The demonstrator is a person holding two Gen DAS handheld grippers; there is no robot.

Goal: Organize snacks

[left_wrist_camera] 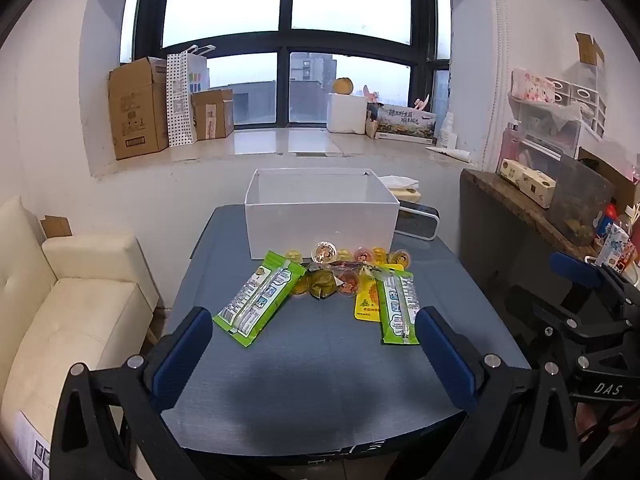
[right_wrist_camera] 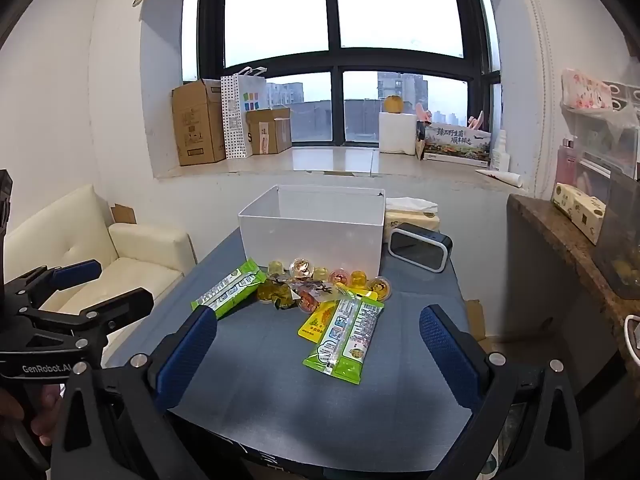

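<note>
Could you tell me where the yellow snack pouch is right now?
In both views, the flat yellow snack pouch lies mid-table, tucked under the right-hand green packet.

Left gripper (left_wrist_camera: 314, 354): black angular frame, blue textured pads, silver screws, white "GenRobot.AI" lettering on side. Right gripper (right_wrist_camera: 318, 354): same black frame, blue pads, silver screws, "DAS" marking.

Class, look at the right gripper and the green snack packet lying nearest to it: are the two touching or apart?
Apart. In the right wrist view the right gripper is open, and bare table shows between each blue pad and the green packet.
</note>
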